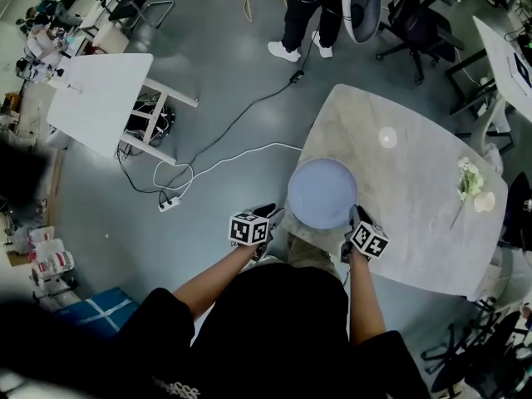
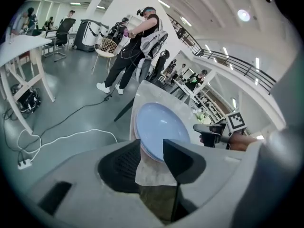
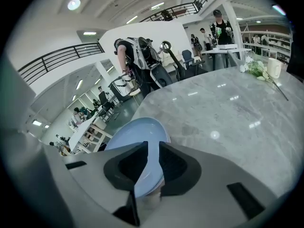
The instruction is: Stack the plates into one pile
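Note:
A pale blue plate point(image 1: 322, 193) lies on top of a low pile at the near left edge of the marble table point(image 1: 407, 181); the rim of a pinkish plate shows under it in the left gripper view. My left gripper point(image 1: 264, 219) hovers just off the pile's near left side. Its jaws stand open and empty, with the blue plate point(image 2: 159, 127) showing beyond them. My right gripper point(image 1: 357, 223) is at the pile's near right edge. Its jaws stand a narrow gap apart, level with each other, and the blue plate point(image 3: 137, 137) lies beyond that gap, not pinched. My left gripper point(image 2: 152, 148) and right gripper point(image 3: 153, 148) touch nothing.
A white flower point(image 1: 468, 179) and a pale cup point(image 1: 485, 201) lie at the table's right side. A person point(image 1: 306, 11) stands beyond the table. On the floor to the left run white cables and a power strip point(image 1: 169, 204), near a white table point(image 1: 100, 98). Office chairs point(image 1: 416, 19) stand behind.

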{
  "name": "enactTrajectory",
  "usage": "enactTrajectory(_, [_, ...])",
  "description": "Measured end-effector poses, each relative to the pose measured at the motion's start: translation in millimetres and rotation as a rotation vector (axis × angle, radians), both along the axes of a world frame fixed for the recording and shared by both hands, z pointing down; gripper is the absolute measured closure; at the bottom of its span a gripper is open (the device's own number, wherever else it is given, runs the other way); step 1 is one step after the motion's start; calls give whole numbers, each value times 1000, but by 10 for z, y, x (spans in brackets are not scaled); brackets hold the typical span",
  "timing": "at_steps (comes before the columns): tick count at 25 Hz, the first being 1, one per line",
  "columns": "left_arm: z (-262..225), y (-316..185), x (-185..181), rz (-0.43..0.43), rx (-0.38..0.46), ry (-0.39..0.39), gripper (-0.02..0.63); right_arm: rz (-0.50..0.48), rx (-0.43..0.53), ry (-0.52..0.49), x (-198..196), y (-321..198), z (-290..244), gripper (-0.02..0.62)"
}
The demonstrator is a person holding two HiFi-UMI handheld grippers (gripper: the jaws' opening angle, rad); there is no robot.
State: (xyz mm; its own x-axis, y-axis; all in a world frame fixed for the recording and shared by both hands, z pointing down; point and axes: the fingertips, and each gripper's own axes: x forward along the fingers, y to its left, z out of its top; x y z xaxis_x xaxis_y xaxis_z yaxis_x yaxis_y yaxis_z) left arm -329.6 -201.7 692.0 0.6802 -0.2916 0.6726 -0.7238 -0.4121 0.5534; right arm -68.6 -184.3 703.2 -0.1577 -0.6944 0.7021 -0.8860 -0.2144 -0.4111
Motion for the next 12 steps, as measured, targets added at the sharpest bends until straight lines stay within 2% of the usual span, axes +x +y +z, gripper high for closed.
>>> enactTrajectory(5, [-541,241,-28,24,160,57,454,1,119,-38,-246,287,-594,532])
enactTrajectory(8, [-944,466,-149,-7,281,98,519,-8,183,-15,-424,601,-920,557])
enactTrajectory(12, [-1333,862,-254,-34,354,168,572,-32,239,-24,-741,1089,-1247,575])
